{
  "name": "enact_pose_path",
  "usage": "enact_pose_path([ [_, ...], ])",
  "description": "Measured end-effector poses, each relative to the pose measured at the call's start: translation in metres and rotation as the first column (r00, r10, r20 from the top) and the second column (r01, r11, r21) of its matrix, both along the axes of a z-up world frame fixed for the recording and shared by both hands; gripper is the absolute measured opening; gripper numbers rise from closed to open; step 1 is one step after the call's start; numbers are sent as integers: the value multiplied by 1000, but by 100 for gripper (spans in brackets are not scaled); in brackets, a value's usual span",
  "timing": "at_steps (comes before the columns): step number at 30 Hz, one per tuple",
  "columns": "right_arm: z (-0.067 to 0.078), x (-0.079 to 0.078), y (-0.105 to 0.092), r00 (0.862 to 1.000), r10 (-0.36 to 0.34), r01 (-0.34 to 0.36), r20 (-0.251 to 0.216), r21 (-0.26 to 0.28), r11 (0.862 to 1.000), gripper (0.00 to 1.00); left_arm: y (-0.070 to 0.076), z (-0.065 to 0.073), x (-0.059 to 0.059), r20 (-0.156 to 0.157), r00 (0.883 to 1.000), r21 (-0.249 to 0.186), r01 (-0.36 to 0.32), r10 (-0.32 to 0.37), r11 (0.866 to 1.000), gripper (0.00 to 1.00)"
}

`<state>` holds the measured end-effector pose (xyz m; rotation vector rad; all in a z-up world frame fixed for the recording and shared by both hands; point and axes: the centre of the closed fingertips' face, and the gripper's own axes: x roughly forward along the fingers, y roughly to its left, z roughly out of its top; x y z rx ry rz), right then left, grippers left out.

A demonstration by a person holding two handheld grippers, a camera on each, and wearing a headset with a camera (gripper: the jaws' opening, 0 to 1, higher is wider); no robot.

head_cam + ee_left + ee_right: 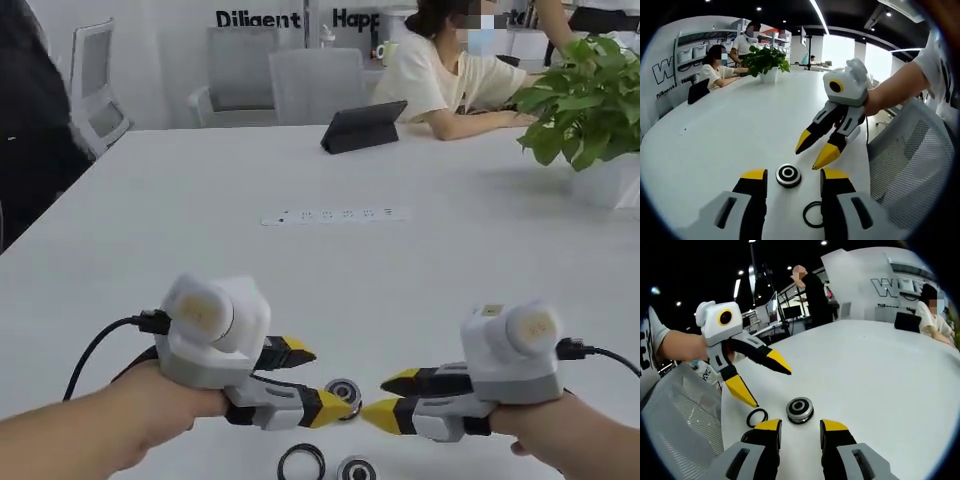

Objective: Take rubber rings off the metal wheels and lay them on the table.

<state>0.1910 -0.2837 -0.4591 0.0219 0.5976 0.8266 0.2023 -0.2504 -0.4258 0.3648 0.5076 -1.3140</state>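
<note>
Both my claws, left claw [328, 379] and right claw [375, 400], open and empty, flanking metal wheel [345, 388]; rubber ring [301, 462] loose on table [330, 280].

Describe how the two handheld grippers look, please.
The left gripper and the right gripper match: white and grey bodies, black jaws with yellow tips, a black cable behind each. The person's sleeve is white with dark lettering.
</note>
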Motion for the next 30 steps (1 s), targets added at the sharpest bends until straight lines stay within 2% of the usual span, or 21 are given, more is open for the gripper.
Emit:
enact_pose_path([
  [2,0,0,0,1000,1,-1,0,-1,1000,28,0,-3,0,-4,1000,4,-3,3,1000,35],
  [16,-3,-4,0,1000,-2,2,-7,-3,1000,28,-7,-21,2,-12,1000,47,10,-9,999,31],
  [30,-6,-5,-1,1000,-12,12,-16,5,1000,28,-14,-32,4,-31,999,68,10,-8,998,22],
])
